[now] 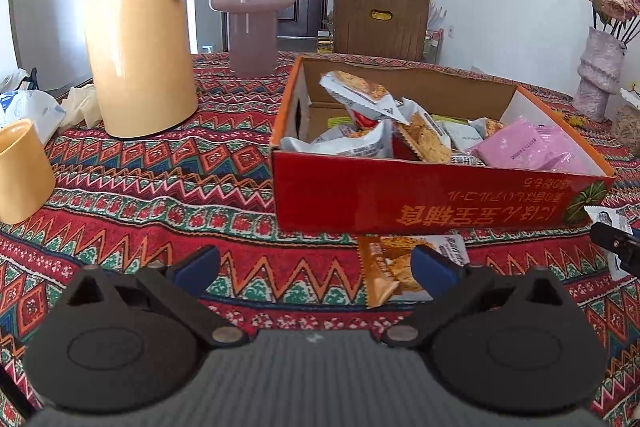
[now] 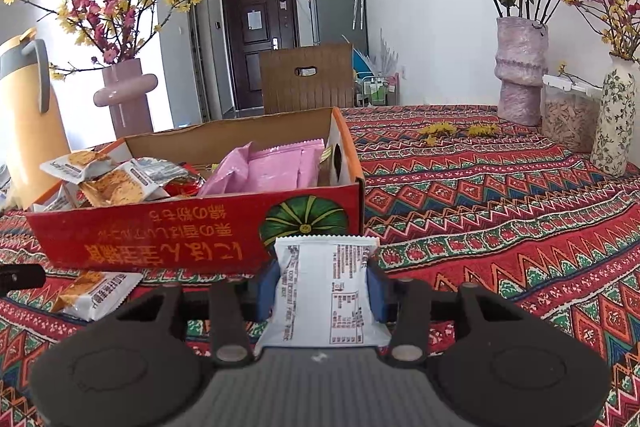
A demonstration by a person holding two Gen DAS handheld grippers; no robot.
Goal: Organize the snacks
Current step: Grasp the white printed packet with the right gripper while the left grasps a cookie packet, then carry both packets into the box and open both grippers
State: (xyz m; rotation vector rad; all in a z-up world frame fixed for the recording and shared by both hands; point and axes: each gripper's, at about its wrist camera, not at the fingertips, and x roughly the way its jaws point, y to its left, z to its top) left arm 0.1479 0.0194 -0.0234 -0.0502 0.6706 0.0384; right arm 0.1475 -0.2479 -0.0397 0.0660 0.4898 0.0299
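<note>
A red cardboard box (image 1: 420, 199) holds several snack packets, among them cracker packets (image 1: 360, 89) and pink packets (image 1: 516, 143); it also shows in the right wrist view (image 2: 160, 231). My left gripper (image 1: 316, 267) is open and empty just in front of the box. An orange cracker packet (image 1: 394, 267) lies on the cloth beside its right finger. My right gripper (image 2: 323, 289) is shut on a white snack packet (image 2: 324, 291), held in front of the box's near right corner. The same orange packet (image 2: 96, 293) lies at the left of the right wrist view.
A patterned tablecloth (image 2: 500, 187) covers the table. A yellow thermos jug (image 1: 136, 39), a yellow cup (image 1: 22, 171) and a pink vase (image 1: 252, 19) stand left of the box. Two vases (image 2: 520, 71) and a jar (image 2: 568, 115) stand at the far right.
</note>
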